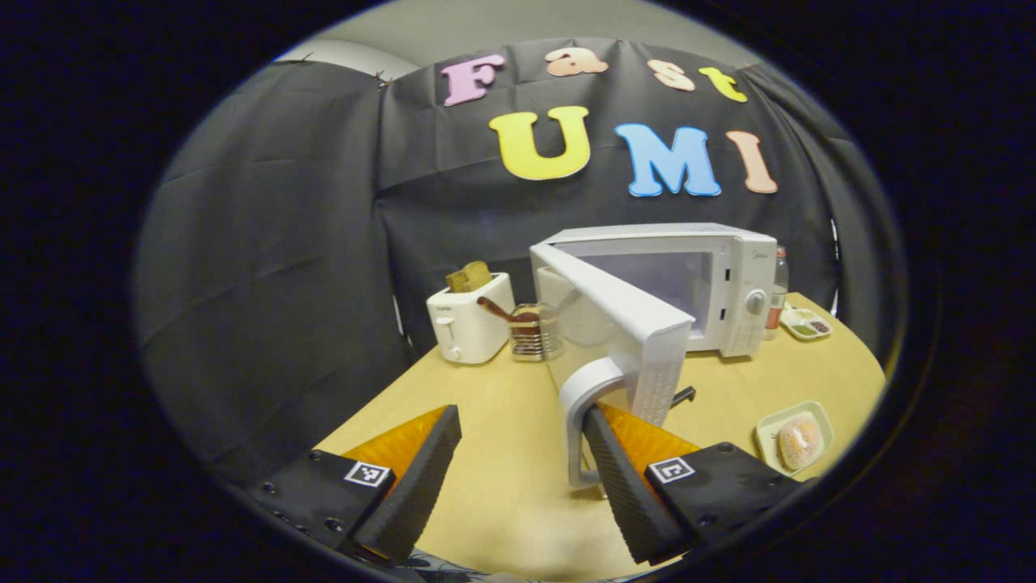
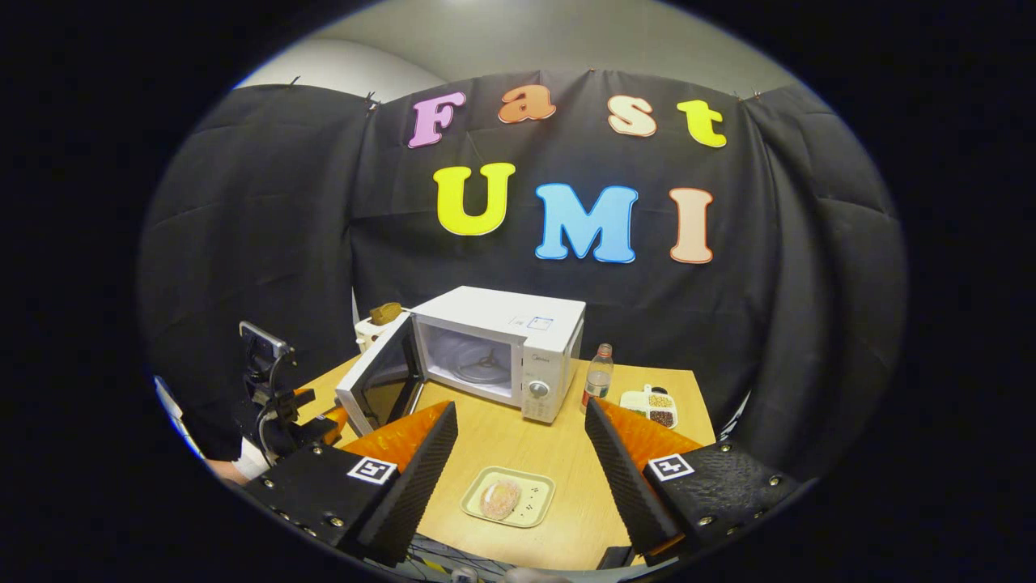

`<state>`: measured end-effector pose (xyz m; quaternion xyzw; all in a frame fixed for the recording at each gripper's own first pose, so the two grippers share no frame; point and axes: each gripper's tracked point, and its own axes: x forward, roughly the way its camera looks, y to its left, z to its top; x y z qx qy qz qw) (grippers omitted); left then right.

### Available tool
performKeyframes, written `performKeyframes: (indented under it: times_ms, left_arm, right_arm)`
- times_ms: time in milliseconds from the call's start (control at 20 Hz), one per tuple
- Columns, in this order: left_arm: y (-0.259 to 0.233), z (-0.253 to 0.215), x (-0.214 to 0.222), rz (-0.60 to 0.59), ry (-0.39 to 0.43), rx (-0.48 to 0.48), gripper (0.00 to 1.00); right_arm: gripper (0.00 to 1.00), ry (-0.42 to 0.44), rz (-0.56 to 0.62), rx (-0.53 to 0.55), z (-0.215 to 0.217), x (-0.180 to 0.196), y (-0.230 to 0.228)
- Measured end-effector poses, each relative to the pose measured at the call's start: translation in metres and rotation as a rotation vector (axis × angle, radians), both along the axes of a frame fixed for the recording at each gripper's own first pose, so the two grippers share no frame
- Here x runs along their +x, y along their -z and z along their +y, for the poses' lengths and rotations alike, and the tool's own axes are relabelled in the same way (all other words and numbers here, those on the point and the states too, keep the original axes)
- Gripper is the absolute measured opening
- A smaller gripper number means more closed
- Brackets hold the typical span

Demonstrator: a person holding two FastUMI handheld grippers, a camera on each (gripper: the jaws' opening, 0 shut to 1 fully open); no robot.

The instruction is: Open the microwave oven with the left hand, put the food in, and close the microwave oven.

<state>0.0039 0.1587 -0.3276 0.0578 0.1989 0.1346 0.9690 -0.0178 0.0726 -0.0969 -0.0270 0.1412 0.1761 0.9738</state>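
Your left gripper (image 1: pixel 518 478) is spread wide — one finger hooked behind the microwave door handle (image 1: pixel 579 405). Right gripper (image 2: pixel 518 478) is spread too, above the donut plate (image 2: pixel 508 496).

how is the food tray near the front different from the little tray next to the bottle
The front tray holds one round doughnut-like piece and lies close ahead of the right gripper; the back tray holds several small portions in separate compartments and sits far back beside the bottle. The front tray has one open well; the back one is divided. Both are pale and rest flat on the table.
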Motion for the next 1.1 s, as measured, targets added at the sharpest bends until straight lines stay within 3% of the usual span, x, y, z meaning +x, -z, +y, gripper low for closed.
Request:
performKeyframes:
  times_ms: [300,500,750,900,1100]
  left_arm:
    - [-0.046,0.073,-0.043,-0.046,-0.253,0.014,0.98]
    - [-0.094,0.065,-0.067,-0.096,-0.270,0.073,1.00]
    - [-0.154,0.007,-0.071,-0.163,-0.132,0.065,1.00]
    - [-0.190,-0.024,-0.059,-0.212,-0.020,0.061,0.94]
    - [-0.232,-0.048,-0.030,-0.281,0.112,0.018,0.94]
  right_arm:
    - [0.97,-0.072,0.019,-0.006,-0.024,-0.005,0.024]
    - [0.97,-0.102,0.053,-0.014,-0.029,-0.003,0.067]
    - [0.98,-0.111,0.237,-0.040,-0.011,-0.002,0.170]
    - [0.98,-0.071,0.347,-0.067,0.003,0.001,0.223]
    - [0.98,-0.031,0.402,-0.105,0.030,0.018,0.268]
